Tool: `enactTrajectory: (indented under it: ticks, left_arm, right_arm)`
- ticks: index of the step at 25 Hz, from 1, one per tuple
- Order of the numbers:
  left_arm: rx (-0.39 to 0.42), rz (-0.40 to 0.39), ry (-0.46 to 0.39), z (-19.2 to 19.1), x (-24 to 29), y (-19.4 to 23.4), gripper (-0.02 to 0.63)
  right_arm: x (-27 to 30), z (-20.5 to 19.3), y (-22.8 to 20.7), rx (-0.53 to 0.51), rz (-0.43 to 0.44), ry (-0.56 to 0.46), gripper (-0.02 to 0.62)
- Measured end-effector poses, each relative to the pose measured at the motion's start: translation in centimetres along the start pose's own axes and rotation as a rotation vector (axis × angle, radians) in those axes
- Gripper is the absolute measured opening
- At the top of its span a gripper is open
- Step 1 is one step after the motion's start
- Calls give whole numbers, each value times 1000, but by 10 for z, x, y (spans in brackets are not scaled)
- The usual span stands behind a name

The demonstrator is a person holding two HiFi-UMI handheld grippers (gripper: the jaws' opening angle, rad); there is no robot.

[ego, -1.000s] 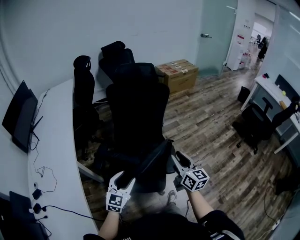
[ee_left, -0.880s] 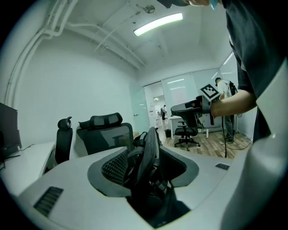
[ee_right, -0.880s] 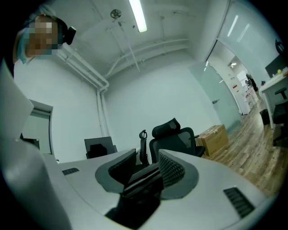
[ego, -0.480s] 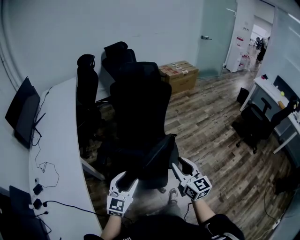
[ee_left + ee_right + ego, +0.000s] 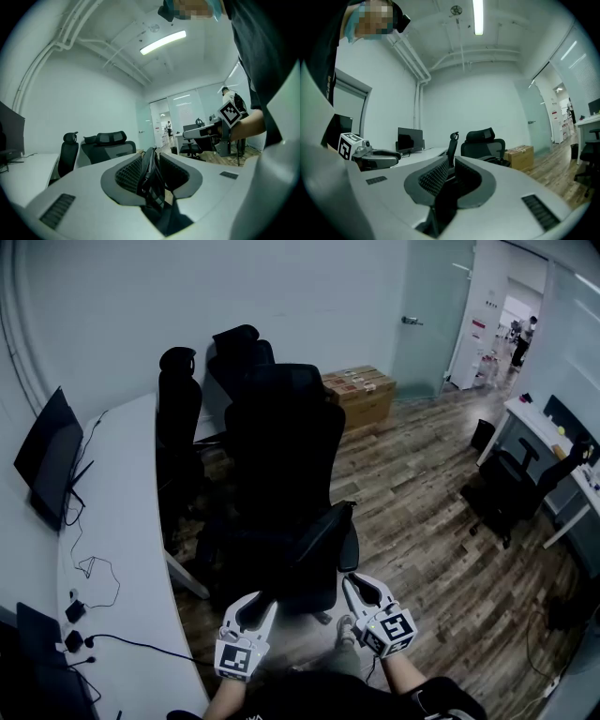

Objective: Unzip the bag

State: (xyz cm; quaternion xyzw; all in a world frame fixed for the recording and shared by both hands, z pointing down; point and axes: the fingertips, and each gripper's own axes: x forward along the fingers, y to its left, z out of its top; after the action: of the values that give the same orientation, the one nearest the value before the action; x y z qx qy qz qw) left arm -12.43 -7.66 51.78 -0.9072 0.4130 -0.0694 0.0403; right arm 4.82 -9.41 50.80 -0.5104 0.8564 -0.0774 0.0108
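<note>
Just short of the black office chair [image 5: 281, 465], both grippers point level toward it, with the white desk [image 5: 122, 521] close on its left and open wooden floor [image 5: 422, 521] on its right. The left gripper [image 5: 255, 604] has just been closing and its jaws pinch a black strap [image 5: 150, 183]; the right gripper [image 5: 364, 589], also just closing, shows a thin slit with nothing clear inside. Black on black, the bag cannot be told from the chair; both forearms run off the bottom edge
</note>
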Motion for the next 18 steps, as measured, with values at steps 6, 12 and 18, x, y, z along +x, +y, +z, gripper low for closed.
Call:
enactTrajectory:
  ticks: [6, 12, 18]
  left_arm:
    - [18, -14, -20, 11, -18, -5, 62]
    - [16, -35, -31, 14, -31, -11, 32]
    - [-11, -39, -38, 16, -37, -13, 19]
  right_arm:
    - [-7, -6, 28, -14, 17, 19, 58]
    - [-13, -16, 40, -12, 18, 44, 55]
    - [-17, -23, 48, -10, 18, 69, 51]
